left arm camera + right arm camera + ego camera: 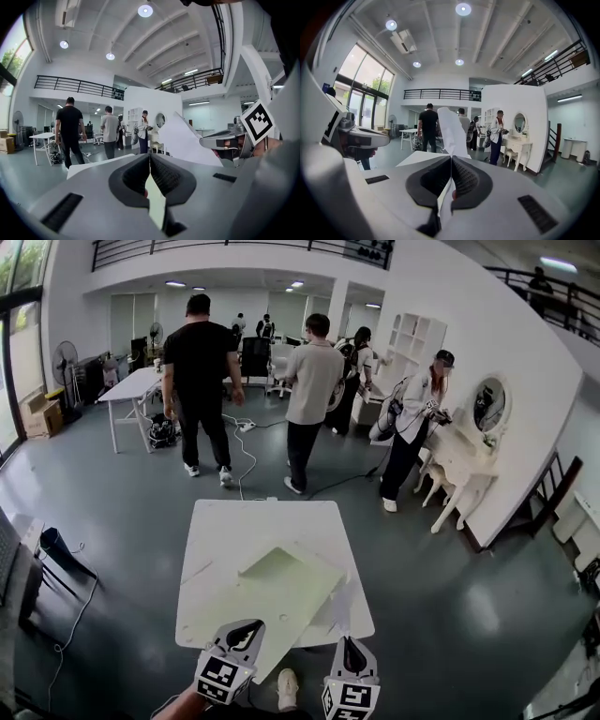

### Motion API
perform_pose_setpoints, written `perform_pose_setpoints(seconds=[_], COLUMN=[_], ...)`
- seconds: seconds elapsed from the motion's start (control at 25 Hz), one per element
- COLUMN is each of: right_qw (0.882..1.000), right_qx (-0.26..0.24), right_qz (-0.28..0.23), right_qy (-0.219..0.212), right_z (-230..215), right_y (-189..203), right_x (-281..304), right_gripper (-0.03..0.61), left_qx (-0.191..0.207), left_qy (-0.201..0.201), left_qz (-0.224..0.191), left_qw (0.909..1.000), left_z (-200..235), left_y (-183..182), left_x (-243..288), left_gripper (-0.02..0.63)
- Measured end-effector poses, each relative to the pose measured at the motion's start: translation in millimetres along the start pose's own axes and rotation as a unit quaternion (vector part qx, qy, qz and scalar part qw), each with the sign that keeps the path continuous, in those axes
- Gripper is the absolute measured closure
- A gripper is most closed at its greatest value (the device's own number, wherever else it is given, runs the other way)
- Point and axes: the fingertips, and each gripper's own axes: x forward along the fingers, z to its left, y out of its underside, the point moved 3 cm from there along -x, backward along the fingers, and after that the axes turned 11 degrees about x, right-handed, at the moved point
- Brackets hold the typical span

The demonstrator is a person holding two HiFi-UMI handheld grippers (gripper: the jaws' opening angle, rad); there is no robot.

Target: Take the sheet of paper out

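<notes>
Sheet of paper (pixel 339 604) (pixel 451 133): white, stood upright over the bench's near right corner, lower edge pinched in the right claw (pixel 350 645) (pixel 451 161), jaws pressed together on it. It was just beside the right edge of a pale green folder (pixel 281 592); couldn't tell whether they touched. The folder lay flat across the near half of the bench (pixel 234 531), with one corner past the near edge. The left claw (pixel 251 632) (pixel 149 161) was closed on that corner, green showing between its pads.

The bench was white and square, its far half bare.

The room was a big open hall with a grey floor (pixel 122 521) and cables (pixel 246 456) running across it. A person in black (pixel 200 381) and a person in a light shirt (pixel 309 399) stood beyond the bench's far edge. A person in a white jacket (pixel 412 427) stood by a white dressing table (pixel 464 470) with a round mirror, at the far right. A white table (pixel 131 390), a fan (pixel 66 362) and cardboard boxes (pixel 42 413) were at the far left.
</notes>
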Motion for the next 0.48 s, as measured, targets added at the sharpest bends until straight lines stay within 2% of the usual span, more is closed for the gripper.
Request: perform_pose_setpoints(seconds=[0.2,0.48], right_qw=[1.0,0.999], right_qx=[0.011,0.019], right_qz=[0.003,0.006], right_qy=[0.021,0.029], right_z=[-13.6,-24.8], right_y=[10.9,14.9], right_x=[-11.3,-10.5], right_gripper=[0.56,0.56], left_qx=[0.009,0.009], left_qy=[0.026,0.037], left_qz=[-0.001,0.001], left_qw=[0.9996,0.9993], left_z=[-16.8,-24.0], left_y=[-2.2,-4.7], left_x=[9.4,19.7], left_gripper=[0.589,0.589])
